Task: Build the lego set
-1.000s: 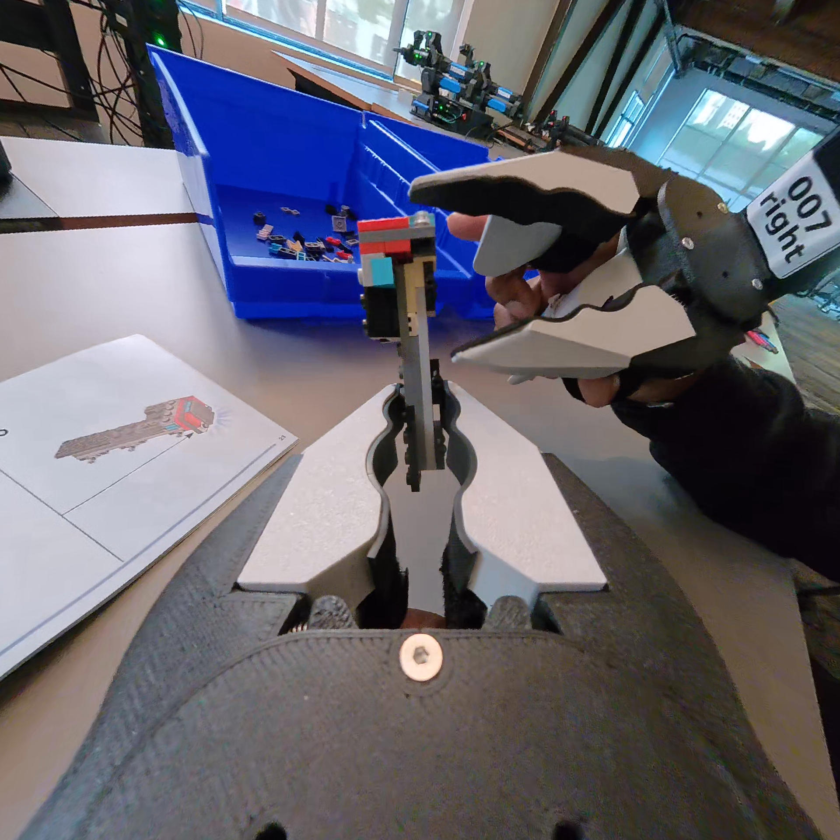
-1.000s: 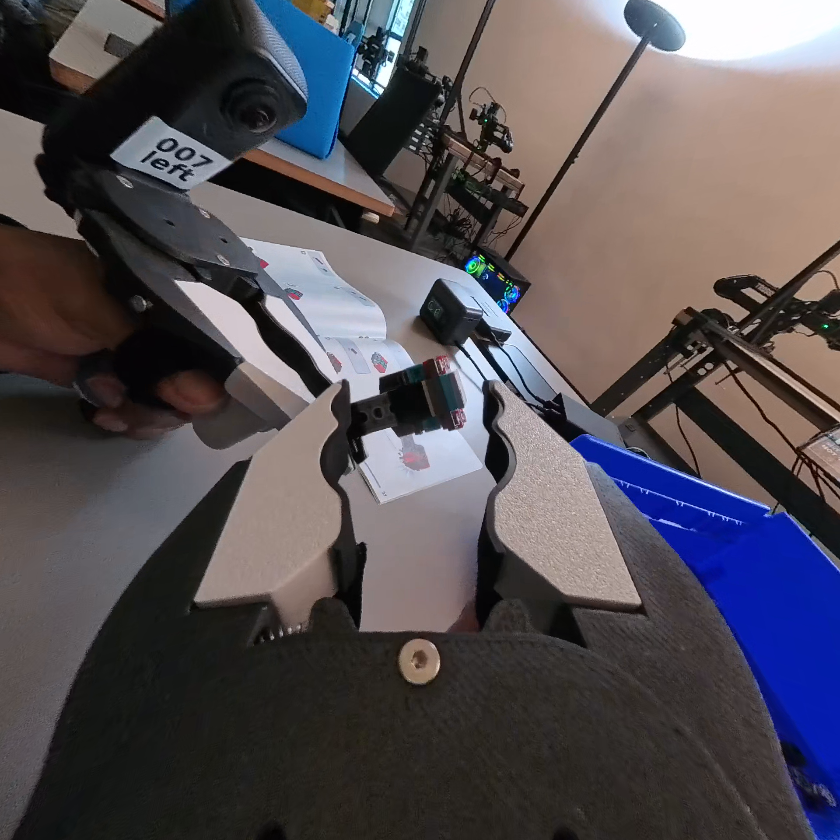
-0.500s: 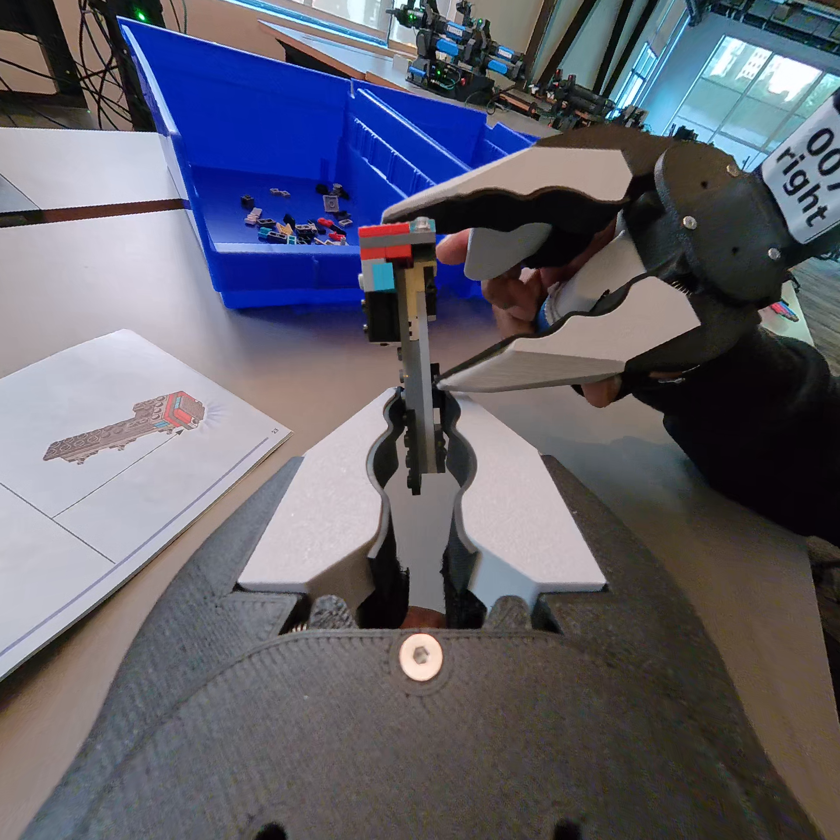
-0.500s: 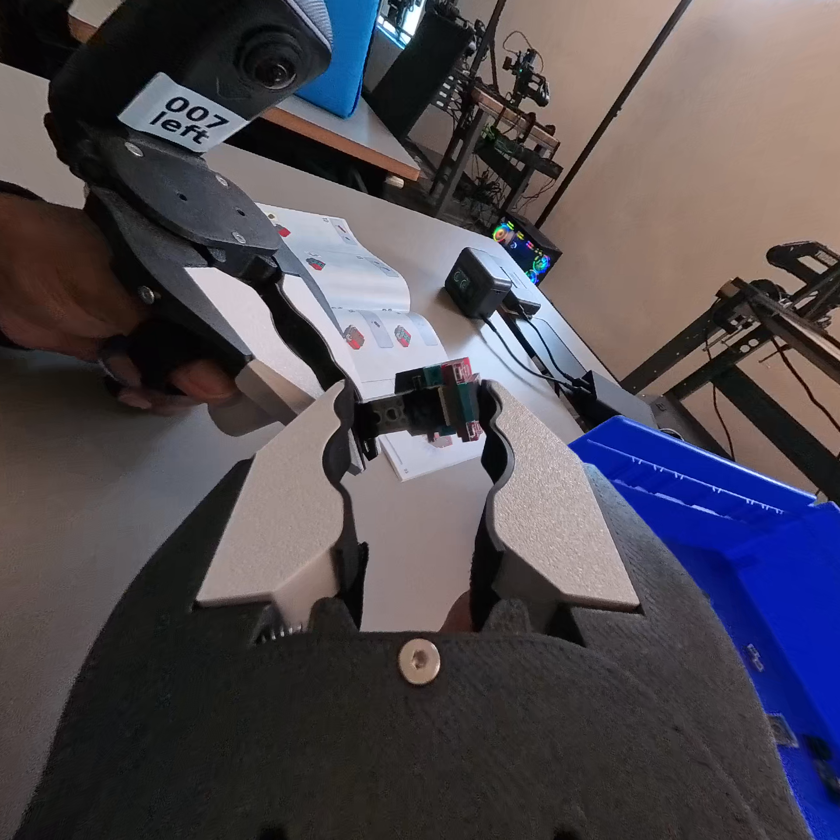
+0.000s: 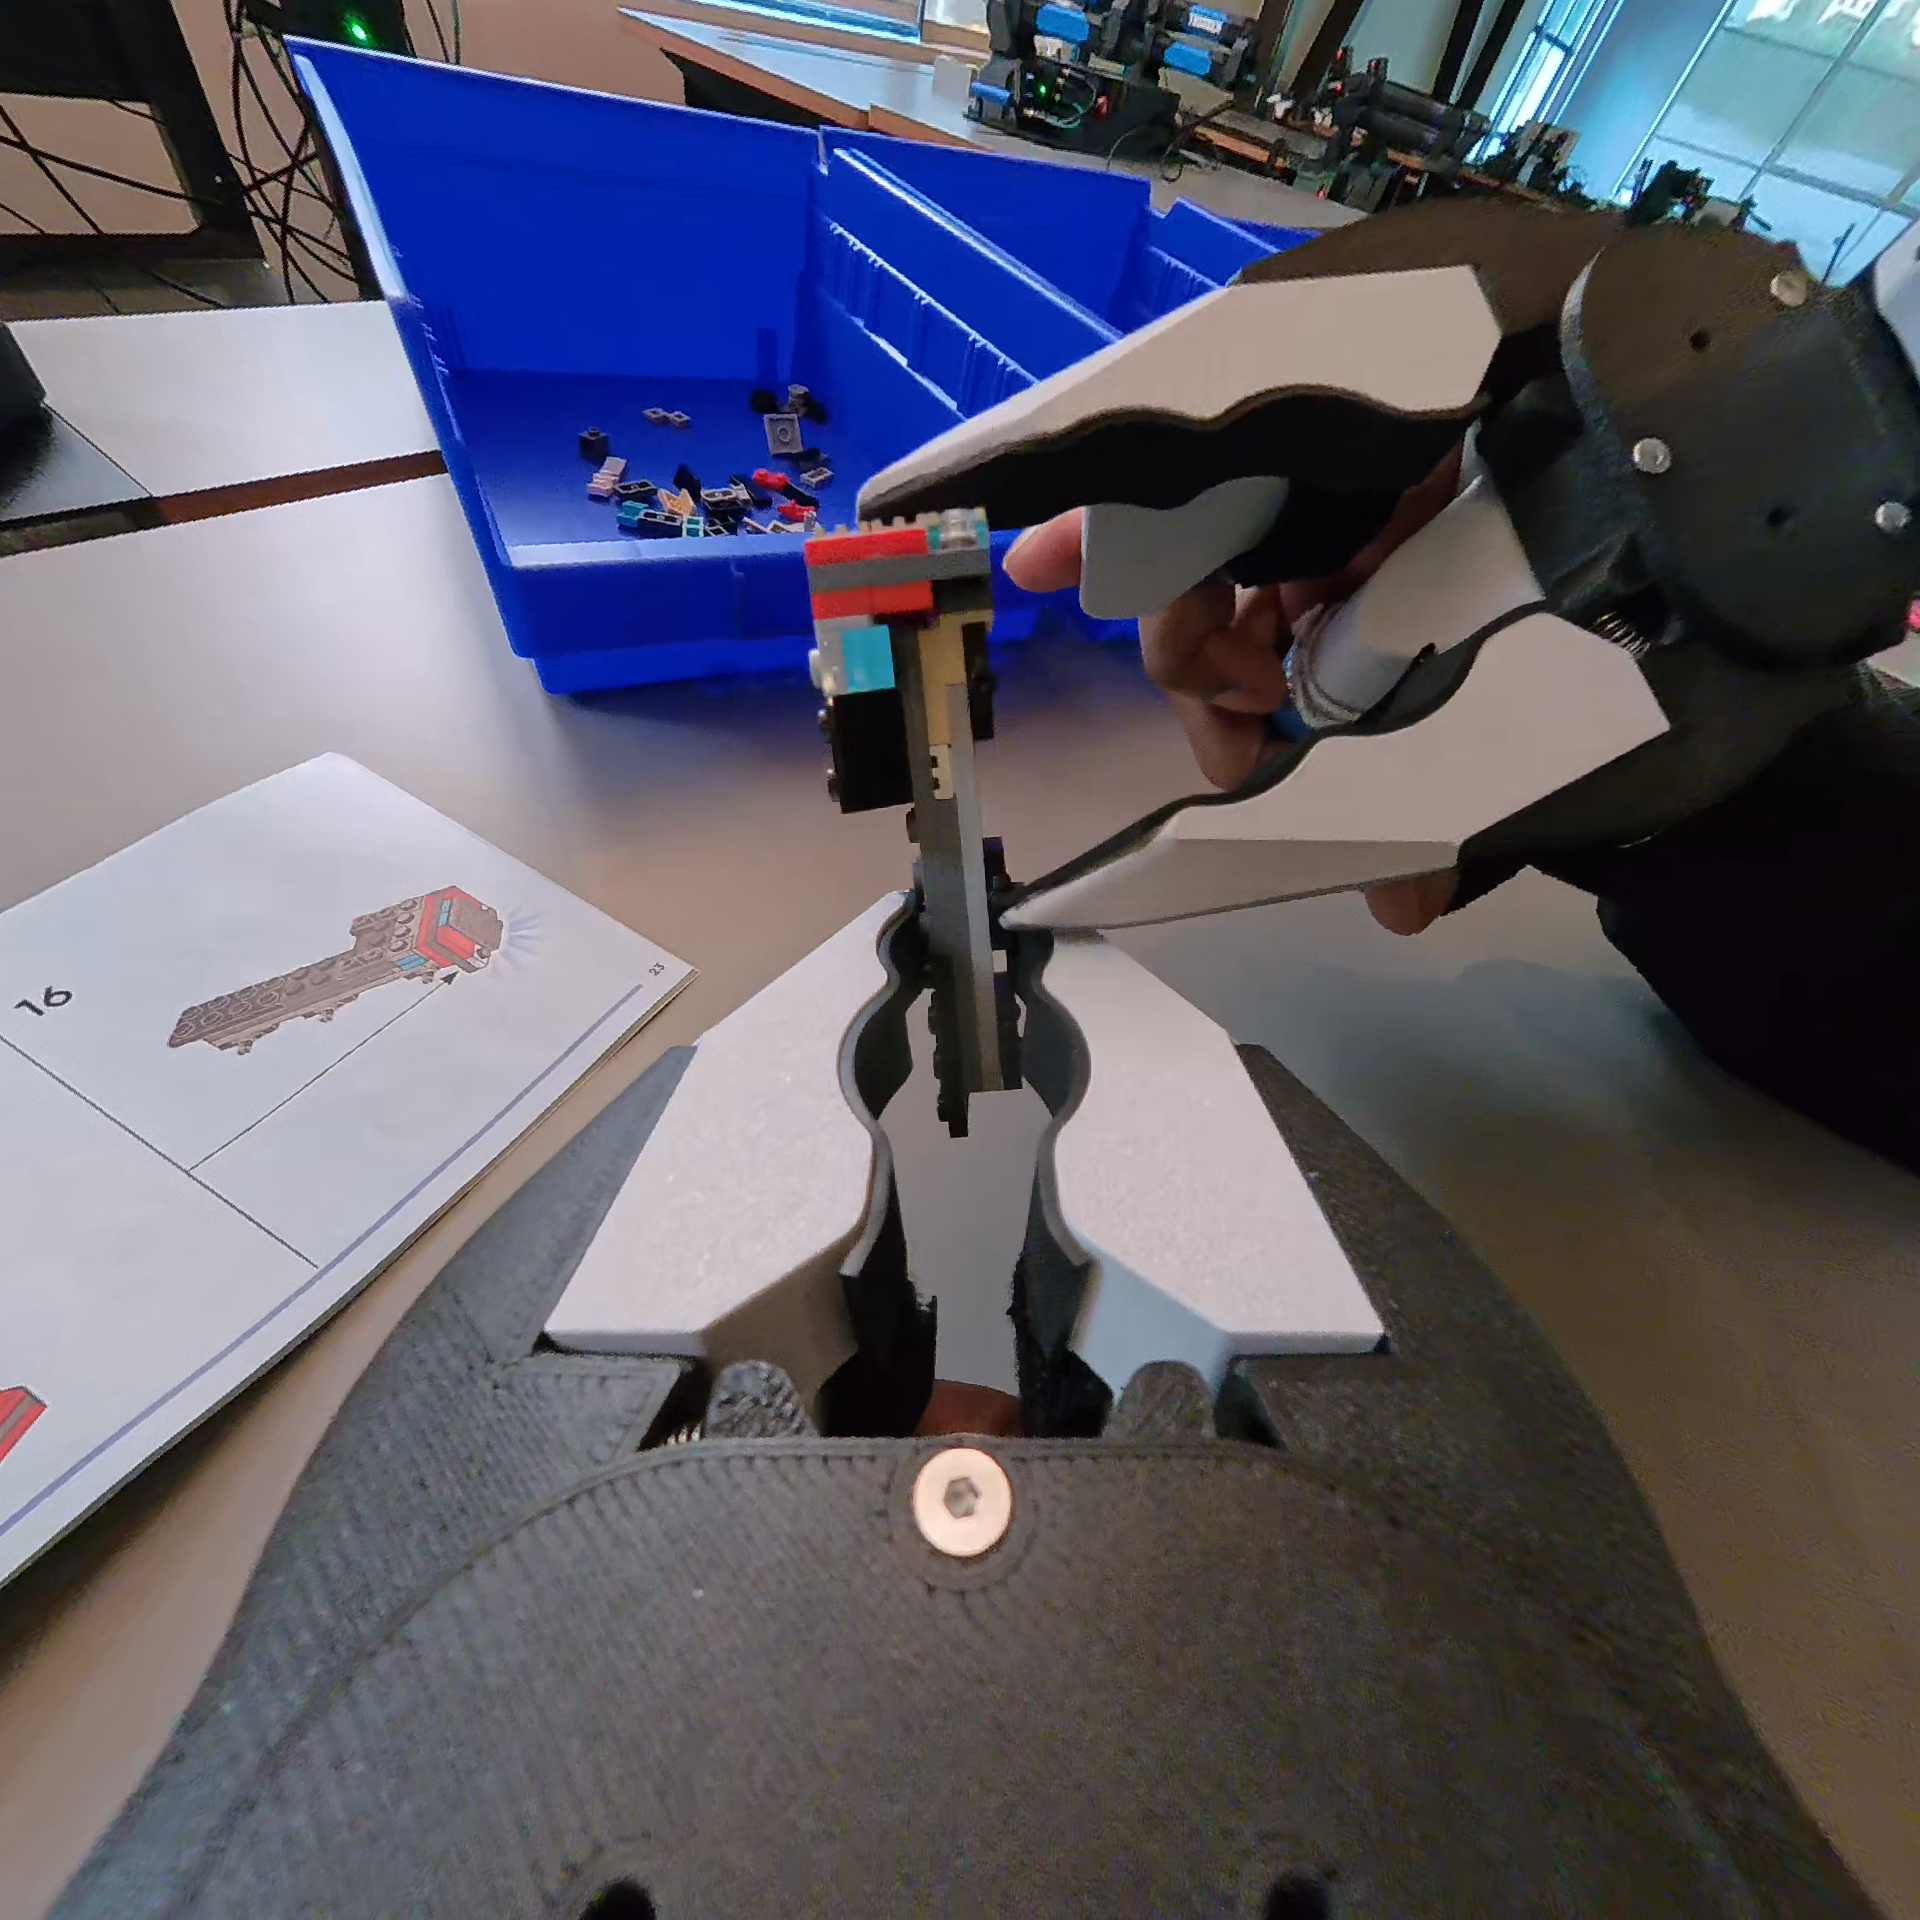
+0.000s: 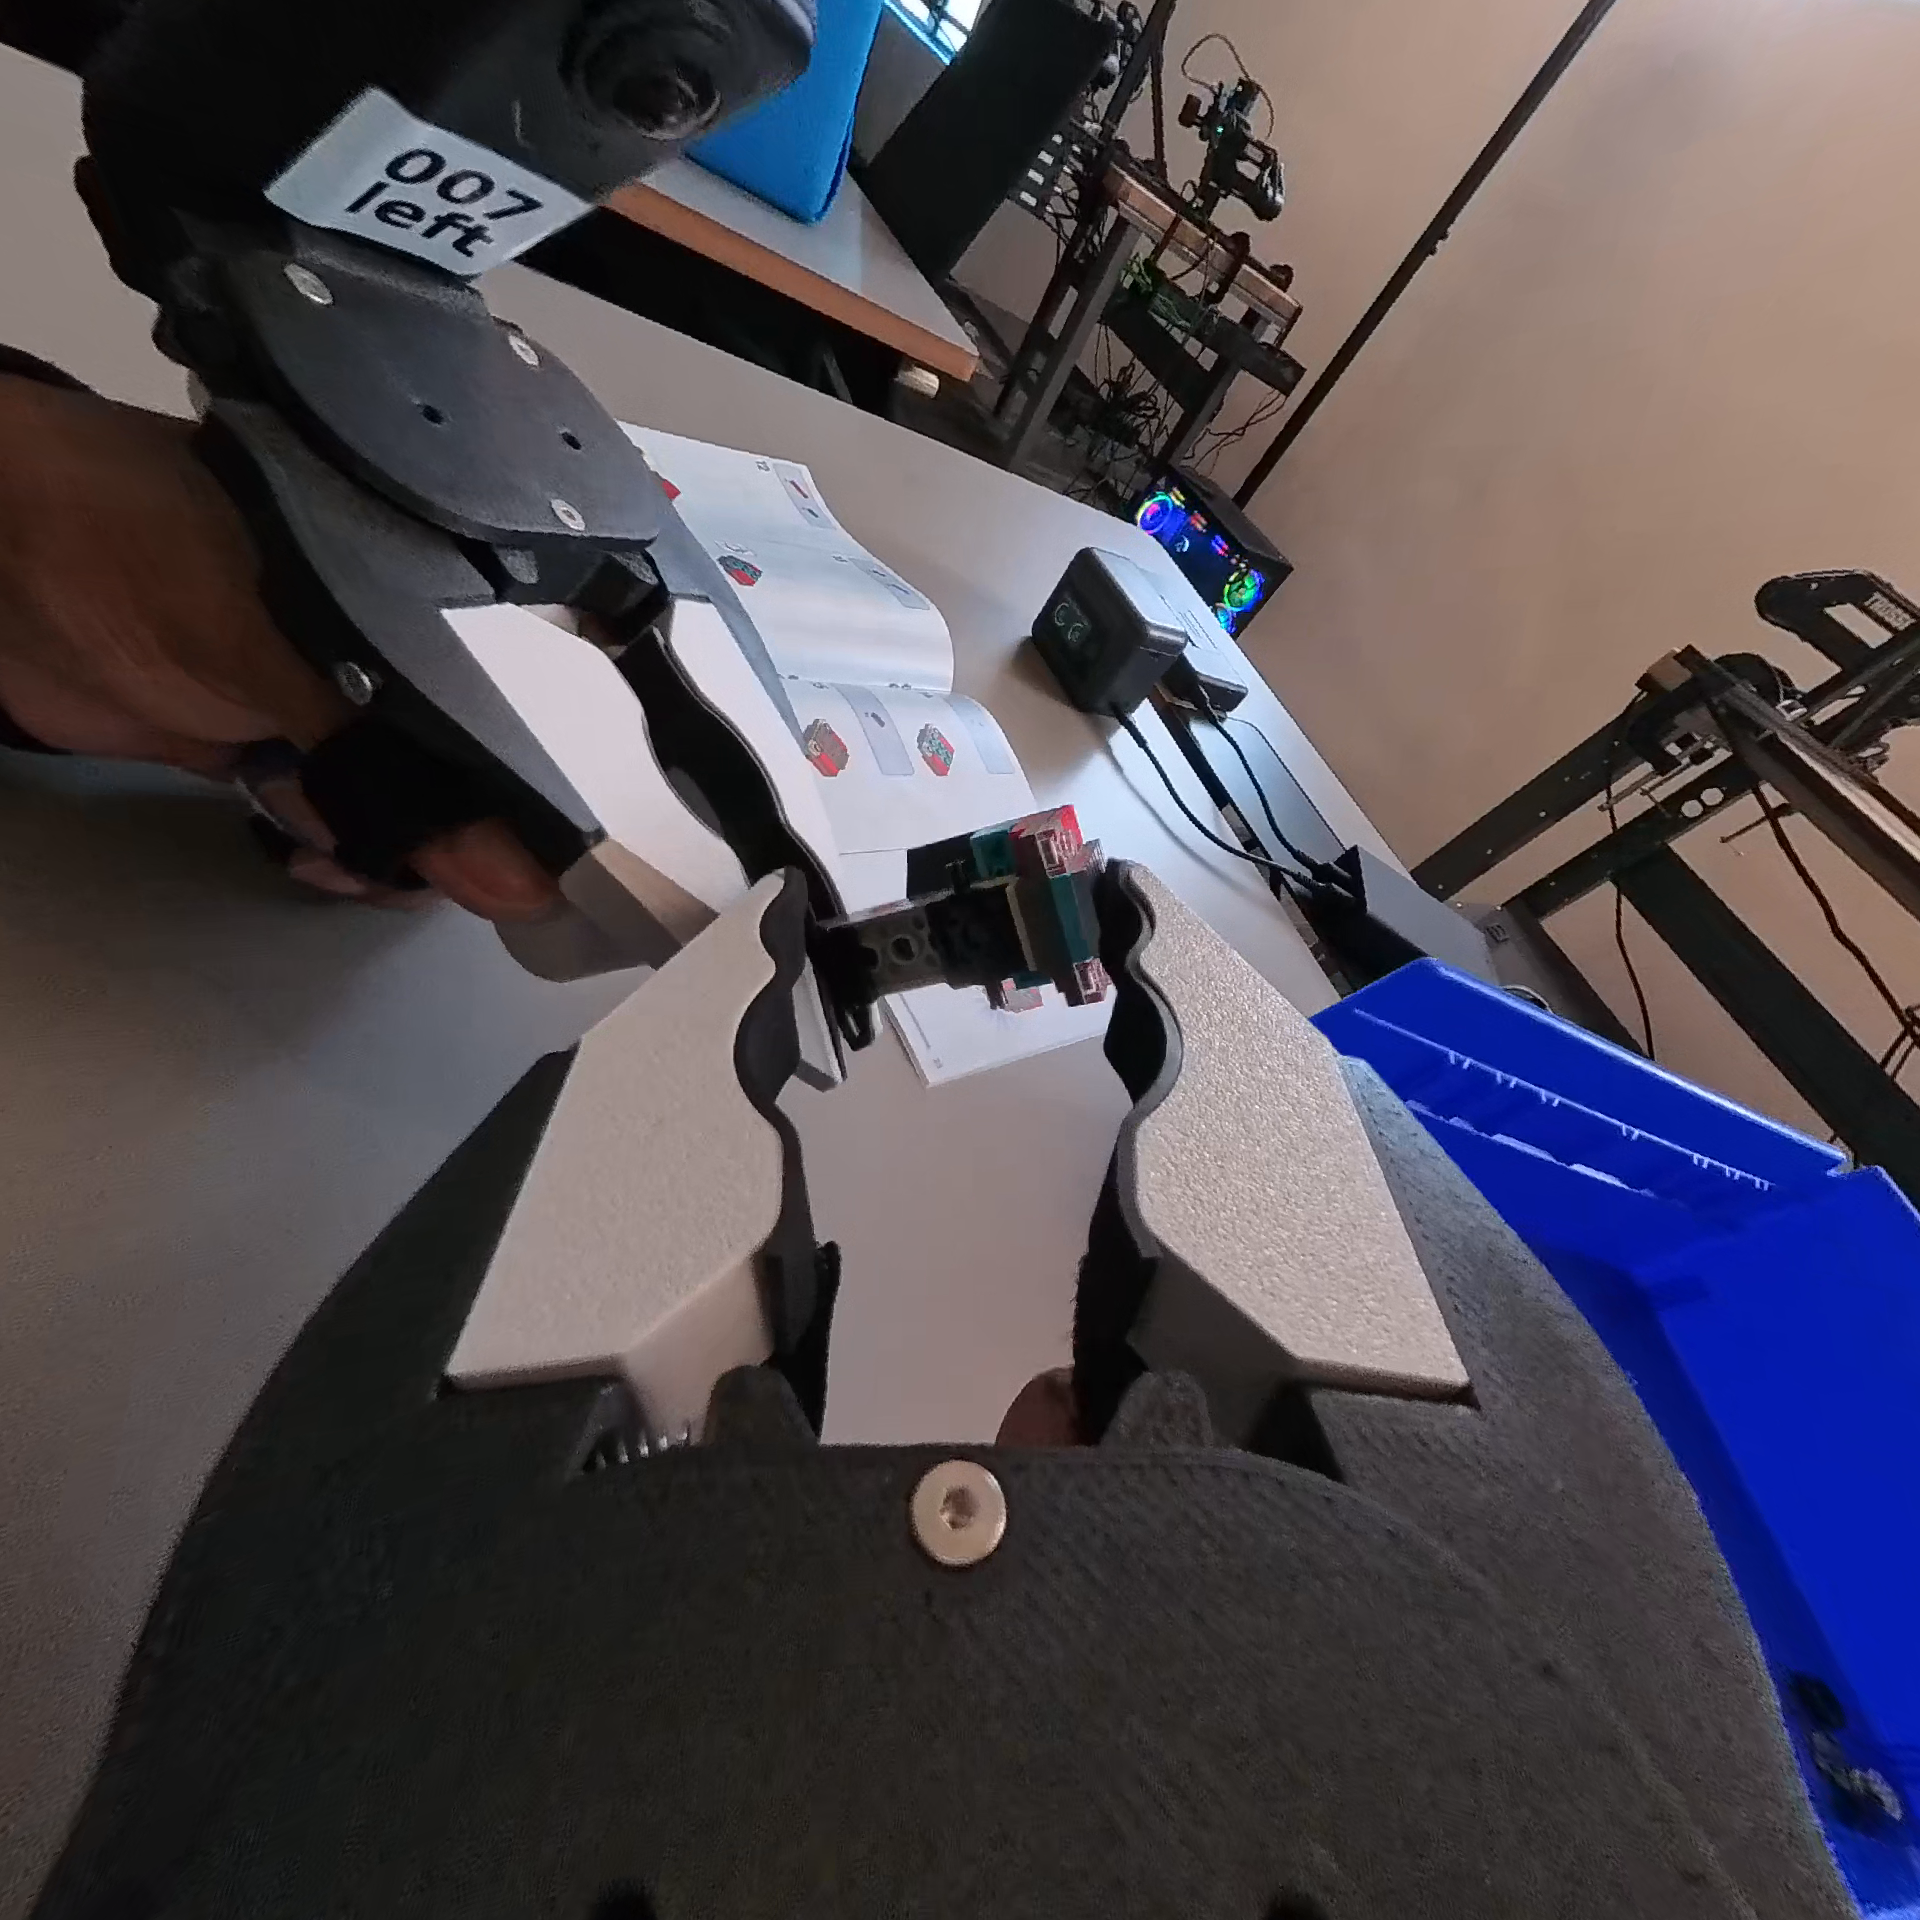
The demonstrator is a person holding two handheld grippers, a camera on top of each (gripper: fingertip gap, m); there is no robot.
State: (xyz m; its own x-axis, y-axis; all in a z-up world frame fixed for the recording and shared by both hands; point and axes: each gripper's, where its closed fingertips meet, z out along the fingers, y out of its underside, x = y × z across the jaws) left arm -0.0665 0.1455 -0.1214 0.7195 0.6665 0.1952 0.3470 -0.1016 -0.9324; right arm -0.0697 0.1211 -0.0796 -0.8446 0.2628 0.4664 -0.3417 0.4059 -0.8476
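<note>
My left gripper (image 5: 961, 925) is shut on the grey stem of the lego build (image 5: 899, 634), which stands up from the jaws with a red, teal and black head on top. My right gripper (image 5: 935, 717) comes in from the right with its jaws wide apart. Its upper fingertip (image 5: 914, 499) rests on top of the head, and its lower fingertip (image 5: 1039, 909) touches the stem by my left jaws. In the right wrist view the build (image 6: 987, 925) lies crosswise between the fingers of the right gripper (image 6: 951, 925). The left gripper (image 6: 826, 987) holds its other end.
An open instruction booklet (image 5: 312, 1018) lies on the grey table at the left; it also shows in the right wrist view (image 6: 862, 665). A blue bin (image 5: 623, 260) with several loose bricks (image 5: 707, 488) stands behind. A black charger (image 6: 1101, 644) with cables sits beyond the booklet. The left gripper's tips are roughly 4 cm from the right gripper's.
My right gripper has moved in over the build, so the head and stem now sit between its open fingers. Its jaw gap looks unchanged. My left gripper has kept its hold.
</note>
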